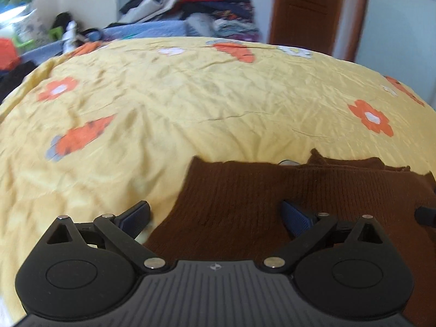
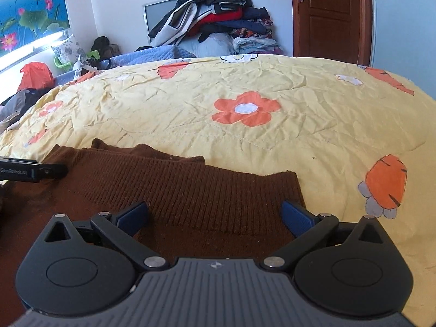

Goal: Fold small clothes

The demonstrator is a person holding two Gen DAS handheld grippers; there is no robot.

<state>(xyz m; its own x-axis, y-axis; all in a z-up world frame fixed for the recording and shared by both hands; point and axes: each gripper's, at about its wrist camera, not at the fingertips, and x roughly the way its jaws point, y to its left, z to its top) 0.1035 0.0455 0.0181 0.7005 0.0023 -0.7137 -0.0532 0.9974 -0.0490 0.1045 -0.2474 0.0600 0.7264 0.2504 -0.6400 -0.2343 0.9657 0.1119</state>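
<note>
A brown knitted garment (image 1: 272, 190) lies folded flat on the yellow flowered bedspread (image 1: 163, 103). My left gripper (image 1: 215, 215) is open and empty, just above the garment's left edge. In the right wrist view the same brown garment (image 2: 190, 190) fills the lower middle, with its ribbed hem toward the far side. My right gripper (image 2: 215, 215) is open and empty over the garment's right part. The tip of the left gripper (image 2: 41, 171) shows at the left edge of that view.
The bedspread (image 2: 272, 141) stretches far ahead. A tall pile of clothes (image 2: 218, 21) stands against the back wall beside a brown door (image 2: 329, 13). Bags and dark clothes (image 2: 32, 81) lie at the far left.
</note>
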